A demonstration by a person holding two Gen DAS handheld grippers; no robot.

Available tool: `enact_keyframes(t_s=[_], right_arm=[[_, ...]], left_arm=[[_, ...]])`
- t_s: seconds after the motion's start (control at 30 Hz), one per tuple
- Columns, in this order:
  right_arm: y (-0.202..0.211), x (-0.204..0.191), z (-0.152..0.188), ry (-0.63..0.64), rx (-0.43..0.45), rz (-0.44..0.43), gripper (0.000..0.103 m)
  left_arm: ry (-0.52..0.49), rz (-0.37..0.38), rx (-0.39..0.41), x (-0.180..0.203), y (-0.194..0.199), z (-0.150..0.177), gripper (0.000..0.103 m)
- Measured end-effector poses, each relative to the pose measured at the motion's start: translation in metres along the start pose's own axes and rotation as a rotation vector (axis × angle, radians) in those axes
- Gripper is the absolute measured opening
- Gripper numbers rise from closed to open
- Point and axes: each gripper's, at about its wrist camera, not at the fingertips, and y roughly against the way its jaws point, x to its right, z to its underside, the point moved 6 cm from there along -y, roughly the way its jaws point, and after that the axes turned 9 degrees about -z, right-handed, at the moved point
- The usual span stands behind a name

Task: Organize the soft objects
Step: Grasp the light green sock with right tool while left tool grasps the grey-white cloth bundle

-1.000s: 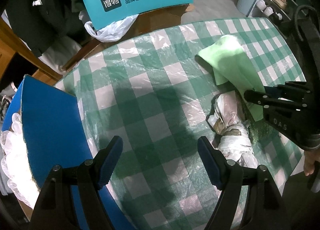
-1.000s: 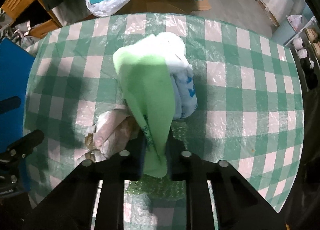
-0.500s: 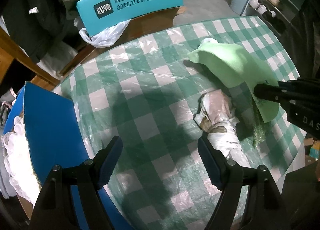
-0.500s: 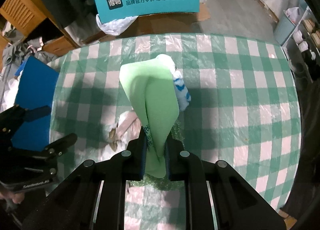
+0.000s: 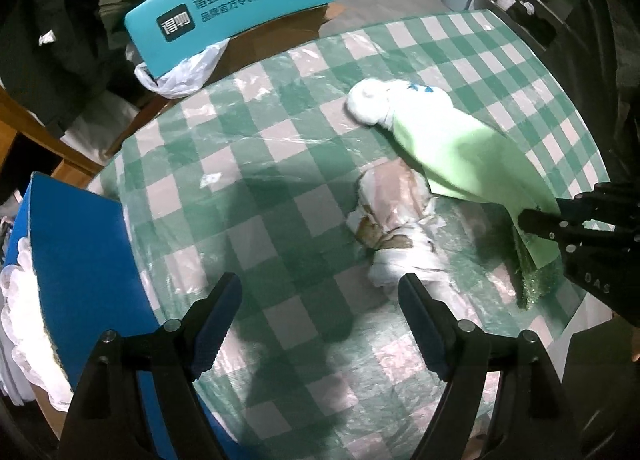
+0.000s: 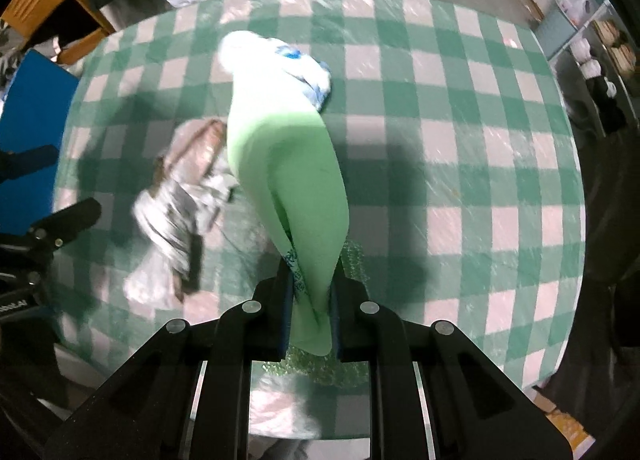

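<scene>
soft pale-green cloth hangs pinched in your right hand-held gripper; your left hand-held gripper gapes wide, empty, above the checked table.

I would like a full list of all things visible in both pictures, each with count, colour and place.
green cloth: one, light green, pinched at one end by the right tool, hanging over the table
white item: one, white with blue marks, at the cloth's far end; whether joined to it is unclear
crumpled wrap: one, whitish and brown, on the table beside the cloth
glitter piece: one, dark green, under the right tool
table: one, green and white check under clear plastic
blue box: one, at the table's left edge
teal sign: one, behind the table
plastic bag: one, white, below the sign
left tool: one, black, blue pads, open, empty
right tool: one, black, shut on the green cloth
</scene>
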Motion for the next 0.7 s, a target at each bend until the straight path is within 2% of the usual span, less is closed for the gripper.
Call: enact_keyframes(t_s=[0.13,0.17,0.23,0.3,0.43,0.5,0.7], right_arm=[[-0.005,0.009,0.007,-0.010,-0.027,0.007,0.015],[-0.006,0.010,0.008,-0.014,-0.029,0.002,0.019],[-0.007,0.010,0.010,-0.015,-0.033,-0.006,0.042],[-0.006,0.009,0.009,-0.008,-0.025,-0.015,0.057],[0.005,0.011,0.003,0.003,0.013,-0.010,0.061],[0.009,0.010,-0.002,-0.010,0.032,-0.020,0.065],[0.012,0.019,-0.013,-0.027,0.062,-0.039,0.065]], left_arm=[[-0.007,0.007,-0.009,0.008,-0.002,-0.001,0.082],[-0.007,0.009,-0.011,0.009,-0.003,-0.001,0.082],[-0.001,0.017,-0.017,0.011,-0.004,-0.002,0.082],[0.014,0.033,-0.022,0.012,-0.006,-0.004,0.082],[0.057,0.069,-0.028,0.013,-0.008,-0.009,0.083],[0.074,0.080,-0.029,0.013,-0.010,-0.010,0.087],[0.097,0.096,-0.044,0.019,-0.019,-0.015,0.088]])
